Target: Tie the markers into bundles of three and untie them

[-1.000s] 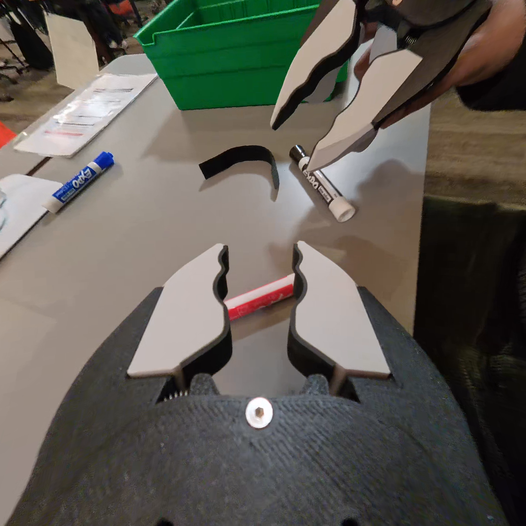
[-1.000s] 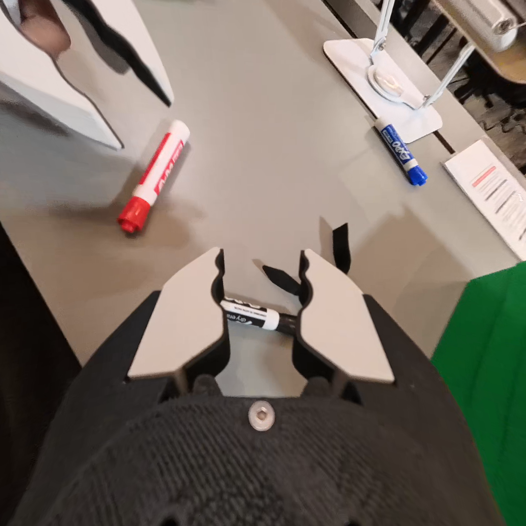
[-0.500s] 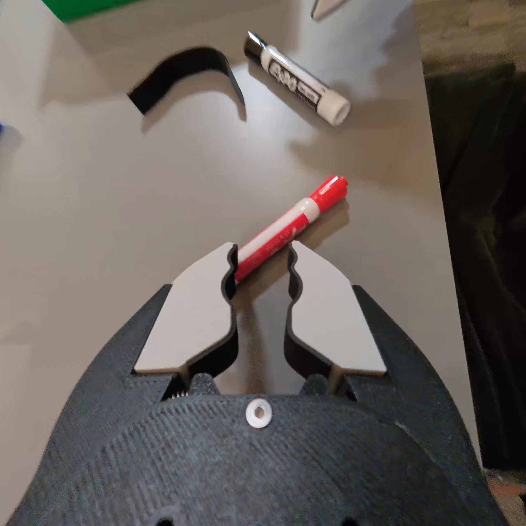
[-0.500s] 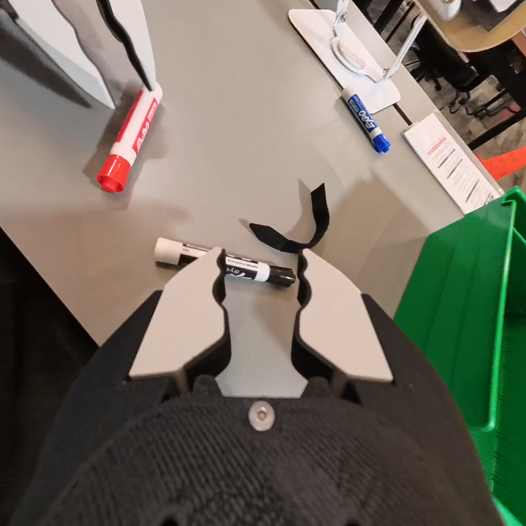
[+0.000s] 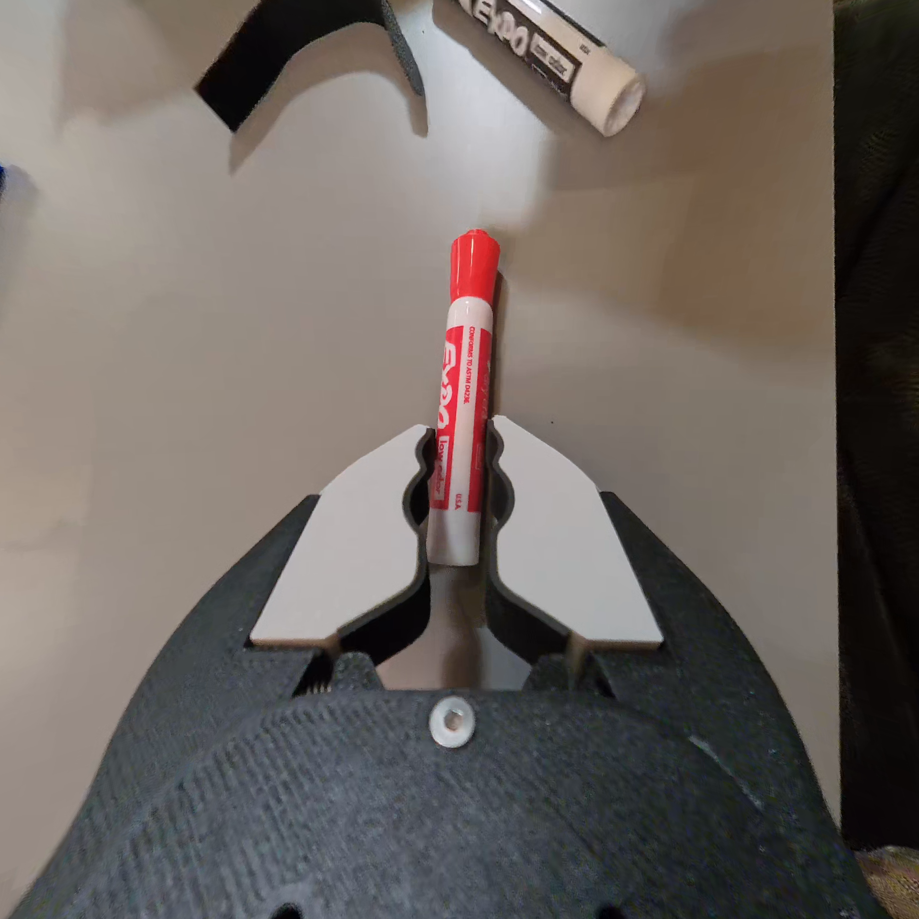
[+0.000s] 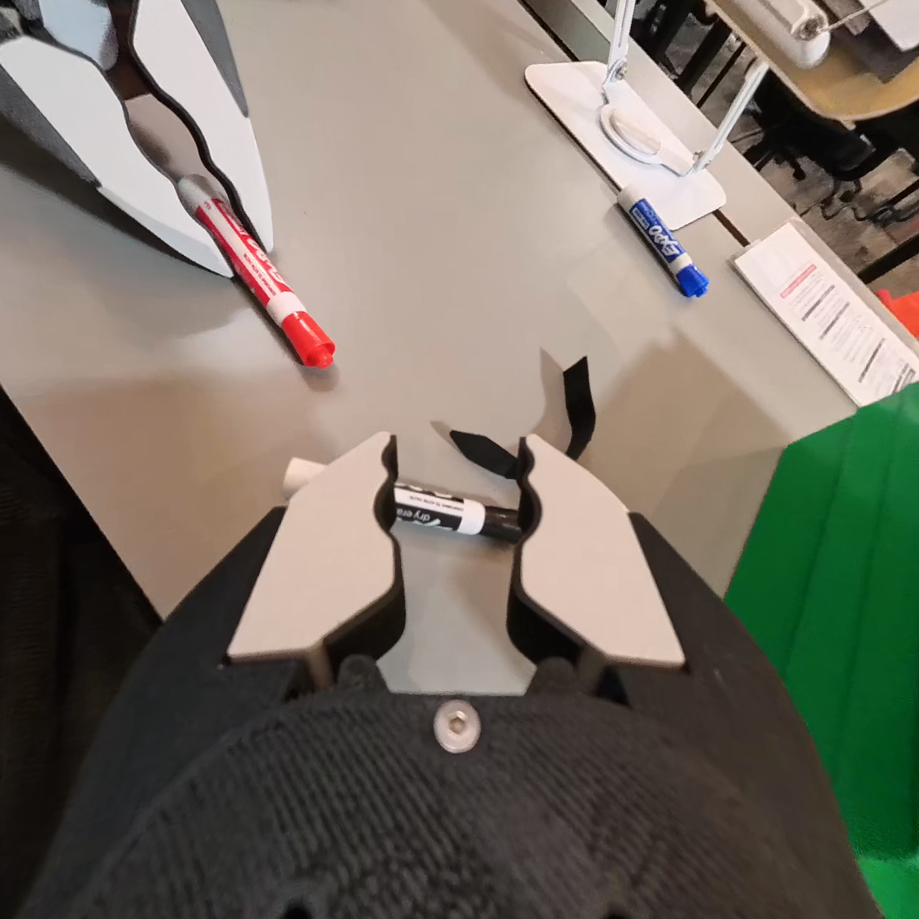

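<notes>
Down low, left tool (image 5: 460, 427) clamped narrow around red marker (image 5: 465, 398), white end between the jaws, red cap pointing away along the grey counter (image 5: 199, 323). Beyond the cap, curled black strap (image 5: 308, 54) and black marker (image 5: 562, 59), near each other. Right tool (image 6: 457, 447) spread wide, holding nothing, poised over black marker (image 6: 447, 514) lying crosswise between the fingers. Strap (image 6: 572, 417) just past the fingertips. Blue marker (image 6: 661, 246) well apart, touching a white stand base (image 6: 572, 94). Green bin (image 6: 835, 572) to the right.
</notes>
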Motion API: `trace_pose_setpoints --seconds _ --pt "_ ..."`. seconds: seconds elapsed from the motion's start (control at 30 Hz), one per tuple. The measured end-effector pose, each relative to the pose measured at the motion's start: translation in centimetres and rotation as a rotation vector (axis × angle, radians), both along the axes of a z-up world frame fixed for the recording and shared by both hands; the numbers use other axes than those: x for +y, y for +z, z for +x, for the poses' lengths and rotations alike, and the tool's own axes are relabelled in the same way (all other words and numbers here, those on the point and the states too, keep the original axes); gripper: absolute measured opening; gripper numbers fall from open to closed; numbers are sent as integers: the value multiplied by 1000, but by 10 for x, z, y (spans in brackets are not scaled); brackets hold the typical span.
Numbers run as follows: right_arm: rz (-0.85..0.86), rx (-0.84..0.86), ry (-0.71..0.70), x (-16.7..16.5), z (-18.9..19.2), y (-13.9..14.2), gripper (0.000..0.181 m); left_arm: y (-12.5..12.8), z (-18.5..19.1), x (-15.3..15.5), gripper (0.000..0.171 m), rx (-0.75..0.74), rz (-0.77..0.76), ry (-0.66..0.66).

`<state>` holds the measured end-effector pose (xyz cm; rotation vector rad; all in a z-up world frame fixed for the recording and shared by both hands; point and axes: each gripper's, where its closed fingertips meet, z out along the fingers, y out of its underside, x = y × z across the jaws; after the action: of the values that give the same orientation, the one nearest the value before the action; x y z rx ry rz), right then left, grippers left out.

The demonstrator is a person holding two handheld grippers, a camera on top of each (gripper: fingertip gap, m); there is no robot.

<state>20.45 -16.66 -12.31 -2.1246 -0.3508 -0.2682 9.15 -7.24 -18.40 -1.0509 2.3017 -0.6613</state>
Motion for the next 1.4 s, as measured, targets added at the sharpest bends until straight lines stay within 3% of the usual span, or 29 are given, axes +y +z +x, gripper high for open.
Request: trace_pose_setpoints --seconds 0.27,0.37,0.43,0.53,0.7,0.9,1.1,1.23,1.4 --pt "103 -28 215 29 -40 12 55 32 -14 14 22 -105 -212 147" --pt "217 -141 283 37 -57 25 50 36 -23 14 22 -121 -245 175" --pt "283 -249 287 42 -62 28 62 37 -29 13 22 -122 -236 180" --pt "272 -340 333 50 -70 22 53 36 -38 13 22 -128 -202 200" --pt "306 -208 361 65 -88 29 50 37 -47 14 22 -136 -222 244" --pt "168 -423 392 73 -91 -2 49 45 -47 14 22 -170 -264 263" --pt "115 -371 381 68 -98 -6 50 44 -39 7 22 -161 -247 240" --pt "79 -273 309 58 -84 -6 50 45 -26 1 22 -158 -255 207" --pt "81 -275 203 42 -60 -3 50 44 -7 -8 22 -146 -258 141"
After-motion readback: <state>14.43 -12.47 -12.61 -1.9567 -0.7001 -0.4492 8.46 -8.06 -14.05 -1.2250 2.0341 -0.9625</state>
